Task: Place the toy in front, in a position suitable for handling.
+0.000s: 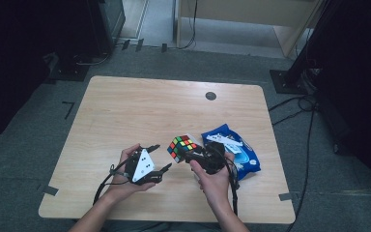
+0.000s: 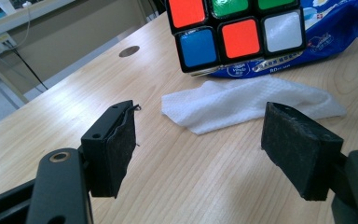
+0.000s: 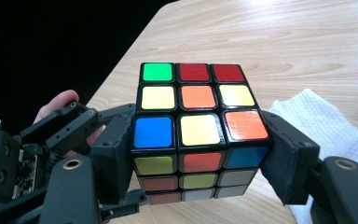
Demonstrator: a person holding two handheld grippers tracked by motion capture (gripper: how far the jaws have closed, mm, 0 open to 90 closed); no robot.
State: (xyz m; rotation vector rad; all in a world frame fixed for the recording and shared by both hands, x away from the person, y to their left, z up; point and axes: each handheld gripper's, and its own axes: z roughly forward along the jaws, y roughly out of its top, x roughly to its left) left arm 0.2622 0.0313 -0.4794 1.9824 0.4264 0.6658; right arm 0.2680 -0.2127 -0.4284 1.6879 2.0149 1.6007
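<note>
The right gripper clamps the puzzle cube above the near right of the table. The left gripper, parted and empty, waits just left; next it must grasp a layer to twist, or the white wipe.

left tongs: jaws apart, empty | right tongs: clamped

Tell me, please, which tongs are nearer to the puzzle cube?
Right. The right tongs are clamped on the puzzle cube, one pad on each side; the left tongs stand open and empty just beside it, apart.
</note>
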